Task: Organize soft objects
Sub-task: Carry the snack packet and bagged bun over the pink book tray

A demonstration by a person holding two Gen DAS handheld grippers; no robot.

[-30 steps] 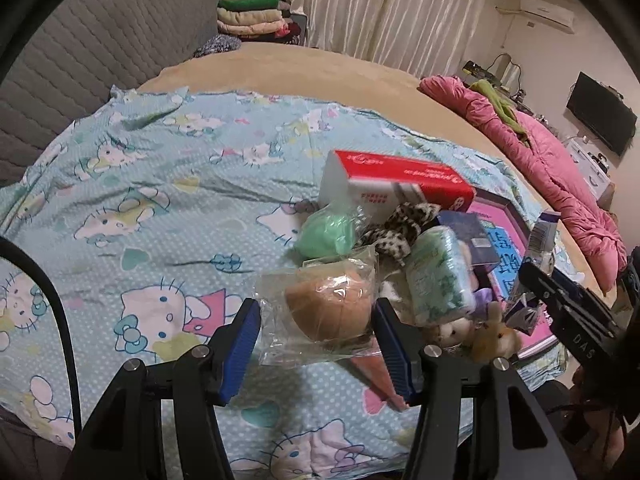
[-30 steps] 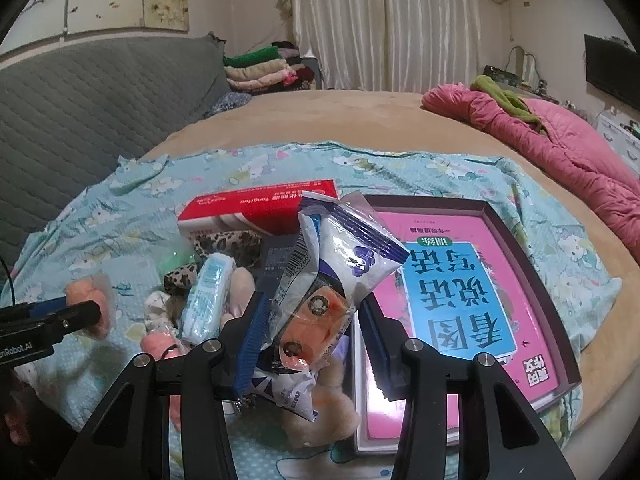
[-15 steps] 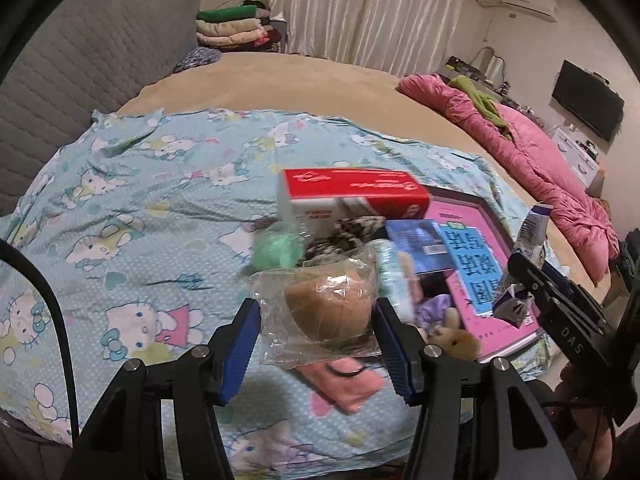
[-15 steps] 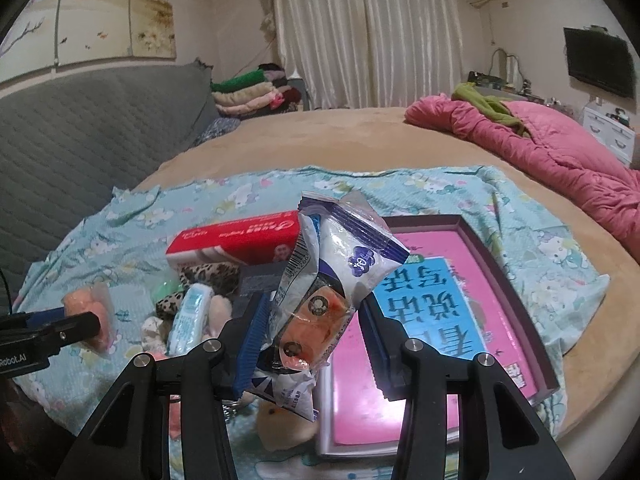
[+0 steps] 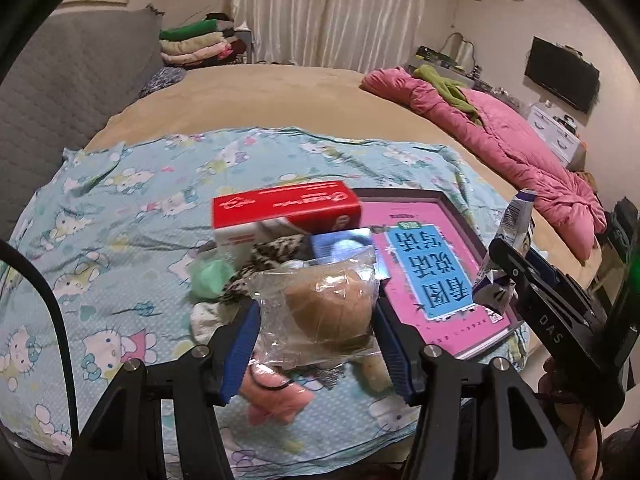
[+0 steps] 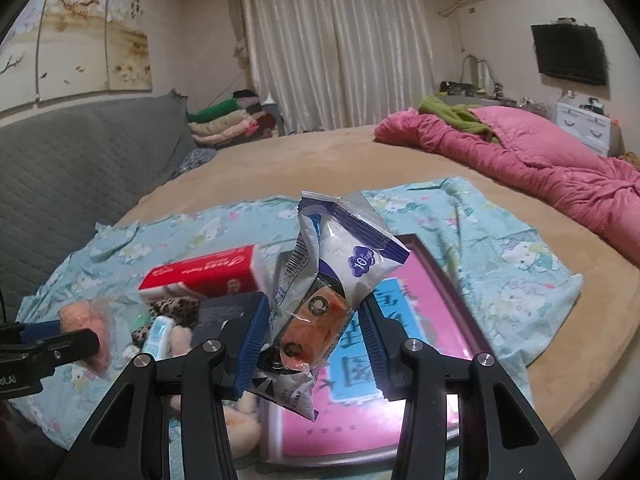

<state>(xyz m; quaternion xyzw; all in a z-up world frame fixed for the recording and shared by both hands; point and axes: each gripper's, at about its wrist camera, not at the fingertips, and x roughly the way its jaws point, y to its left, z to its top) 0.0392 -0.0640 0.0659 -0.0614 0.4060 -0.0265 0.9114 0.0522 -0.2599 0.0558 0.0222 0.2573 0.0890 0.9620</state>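
A bedroom with white curtains holds a round bed under a tan cover, and across its near part lies a pale blue cartoon-cat printed sheet (image 5: 132,208) that carries the clutter. Going from left to right in the left wrist view: a crumpled mint-green soft lump (image 5: 209,278) at about nine o'clock from the pile's centre, a red and white tissue box (image 5: 286,210) at twelve o'clock, a leopard-print fabric piece (image 5: 276,252) just under it, and a pink-covered picture book with a blue title panel (image 5: 434,276) at three o'clock. The left gripper (image 5: 318,324) has its jaws closed on a tan rounded soft item in a clear plastic bag (image 5: 326,306), held above the sheet with the bag's bulk lying across the jaws, side to side. A pink soft thing (image 5: 276,396) lies on the sheet below it at six o'clock. Farther right, the right gripper (image 6: 316,332) has its jaws clamped on a white and purple crinkly plastic pack with an orange item inside (image 6: 320,300); the pack's long axis stands upright, tilted toward one o'clock, over the book's near left edge. Both held items are lifted clear of the pile, so I judge the coming move to be carrying each to its own sorted spot; the open sheet at nine o'clock lies nearer the left hand.
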